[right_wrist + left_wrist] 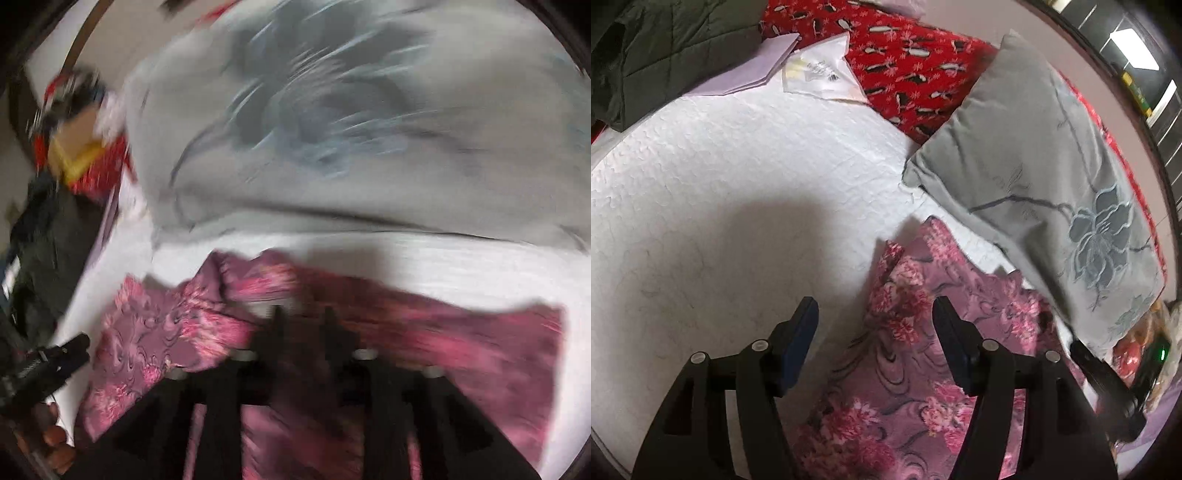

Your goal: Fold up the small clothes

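A small pink-purple garment with pink flowers lies on a white quilted bed cover. My left gripper is open, hovering over the garment's left edge, with nothing between its fingers. In the blurred right wrist view the same garment spreads across the white cover, with a bunched fold at its left. My right gripper is over its middle, fingers a small way apart; blur hides whether it holds cloth. The left gripper shows at the lower left of that view.
A grey pillow with a blue flower lies right behind the garment and also fills the right wrist view. A red patterned blanket, papers and a dark quilted jacket lie at the far side.
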The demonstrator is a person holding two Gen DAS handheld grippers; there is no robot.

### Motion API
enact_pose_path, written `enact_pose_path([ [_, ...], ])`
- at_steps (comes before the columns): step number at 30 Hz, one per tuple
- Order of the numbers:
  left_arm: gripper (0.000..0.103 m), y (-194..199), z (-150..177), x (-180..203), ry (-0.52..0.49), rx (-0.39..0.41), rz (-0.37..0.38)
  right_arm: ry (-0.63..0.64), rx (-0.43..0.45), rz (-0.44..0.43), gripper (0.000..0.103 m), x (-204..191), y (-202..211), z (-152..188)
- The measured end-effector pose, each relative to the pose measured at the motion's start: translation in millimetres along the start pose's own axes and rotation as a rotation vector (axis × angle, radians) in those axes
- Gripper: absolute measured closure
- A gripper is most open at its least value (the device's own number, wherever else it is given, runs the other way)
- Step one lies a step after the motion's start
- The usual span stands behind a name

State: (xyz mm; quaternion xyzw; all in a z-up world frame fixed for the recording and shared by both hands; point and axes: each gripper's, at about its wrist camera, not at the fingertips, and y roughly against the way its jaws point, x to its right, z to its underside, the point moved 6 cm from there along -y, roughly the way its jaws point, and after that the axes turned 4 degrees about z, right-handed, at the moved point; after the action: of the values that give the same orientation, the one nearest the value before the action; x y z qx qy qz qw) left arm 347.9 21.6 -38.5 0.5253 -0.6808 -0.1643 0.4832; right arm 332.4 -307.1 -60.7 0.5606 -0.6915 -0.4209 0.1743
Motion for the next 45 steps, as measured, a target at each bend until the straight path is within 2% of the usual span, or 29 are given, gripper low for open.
enact_pose_path([
  [1,0.040,2,0,1,0.006,0.003,0.017,-0.047,0.012,0.038,0.049,24,8,-1],
  [4,0.040,5,4,15,-0.011,-0.004,0.078,-0.241,0.008,0.159,0.049,98,18,5],
  [5,0.039,5,6,20,-0.029,-0.006,0.083,-0.318,-0.009,0.162,0.049,122,19,13],
  [7,0.038,3,12,34,-0.092,-0.005,0.061,-0.379,-0.050,0.124,0.049,139,10,24],
  [8,0.038,2,15,40,-0.123,-0.004,0.039,-0.373,-0.058,0.099,0.057,138,6,29],
  [9,0.038,-2,19,45,-0.158,-0.005,0.011,-0.346,-0.037,0.067,0.086,134,8,28],
  [10,0.038,-4,21,46,-0.175,-0.007,-0.009,-0.317,-0.016,0.041,0.096,128,11,25],
  [11,0.038,-8,23,46,-0.192,-0.009,-0.047,-0.290,0.032,0.033,0.095,125,20,22],
  [12,0.038,-13,24,44,-0.211,-0.006,-0.116,-0.281,0.071,0.022,0.096,124,28,20],
  [14,0.038,-20,26,36,-0.226,-0.003,-0.198,-0.309,0.120,0.012,0.096,129,35,20],
  [15,0.038,-26,26,30,-0.223,-0.018,-0.254,-0.326,0.108,0.030,0.098,136,30,22],
  [16,0.031,-36,27,21,-0.207,-0.052,-0.301,-0.337,0.068,0.062,0.098,139,17,28],
  [17,0.026,-44,29,13,-0.177,-0.080,-0.308,-0.341,-0.002,0.095,0.097,149,5,38],
  [19,0.026,-41,26,9,-0.142,-0.058,-0.286,-0.349,0.007,0.088,0.097,146,12,37],
  [20,0.026,-39,25,10,-0.143,-0.058,-0.280,-0.360,0.018,0.090,0.087,145,21,36],
  [23,0.027,-32,26,16,-0.158,-0.057,-0.246,-0.386,0.051,-0.003,0.086,139,53,41],
  [25,0.027,-23,27,30,-0.162,-0.050,-0.153,-0.361,0.048,-0.035,0.074,132,71,54],
  [26,0.027,-19,27,36,-0.169,-0.042,-0.118,-0.338,0.034,-0.018,0.062,131,77,65],
  [27,0.027,-14,28,43,-0.186,-0.030,-0.098,-0.320,0.026,0.005,0.059,129,78,75],
  [29,0.027,-5,32,59,-0.257,-0.001,-0.085,-0.294,-0.021,0.022,0.058,125,73,99],
  [31,0.027,-6,37,67,-0.315,-0.008,-0.114,-0.296,-0.080,0.010,0.061,127,67,119],
  [32,0.027,-8,42,68,-0.347,-0.021,-0.144,-0.283,-0.055,-0.023,0.084,124,71,123],
  [33,0.027,-10,44,67,-0.355,-0.027,-0.156,-0.267,-0.031,-0.038,0.094,122,78,124],
  [35,0.027,-17,48,61,-0.367,-0.058,-0.193,-0.257,0.047,-0.043,0.095,121,96,122],
  [36,0.027,-19,49,57,-0.367,-0.067,-0.205,-0.256,0.054,-0.031,0.096,122,97,122],
  [39,0.025,-30,53,44,-0.374,-0.102,-0.261,-0.245,-0.051,0.034,0.095,126,75,135],
  [40,0.024,-32,54,40,-0.369,-0.115,-0.263,-0.247,-0.055,0.044,0.095,126,74,134],
  [42,0.025,-27,51,37,-0.333,-0.117,-0.227,-0.263,-0.018,0.125,0.083,124,86,125],
  [45,0.025,-13,44,41,-0.299,-0.072,-0.159,-0.272,0.083,0.051,0.081,108,107,106],
])
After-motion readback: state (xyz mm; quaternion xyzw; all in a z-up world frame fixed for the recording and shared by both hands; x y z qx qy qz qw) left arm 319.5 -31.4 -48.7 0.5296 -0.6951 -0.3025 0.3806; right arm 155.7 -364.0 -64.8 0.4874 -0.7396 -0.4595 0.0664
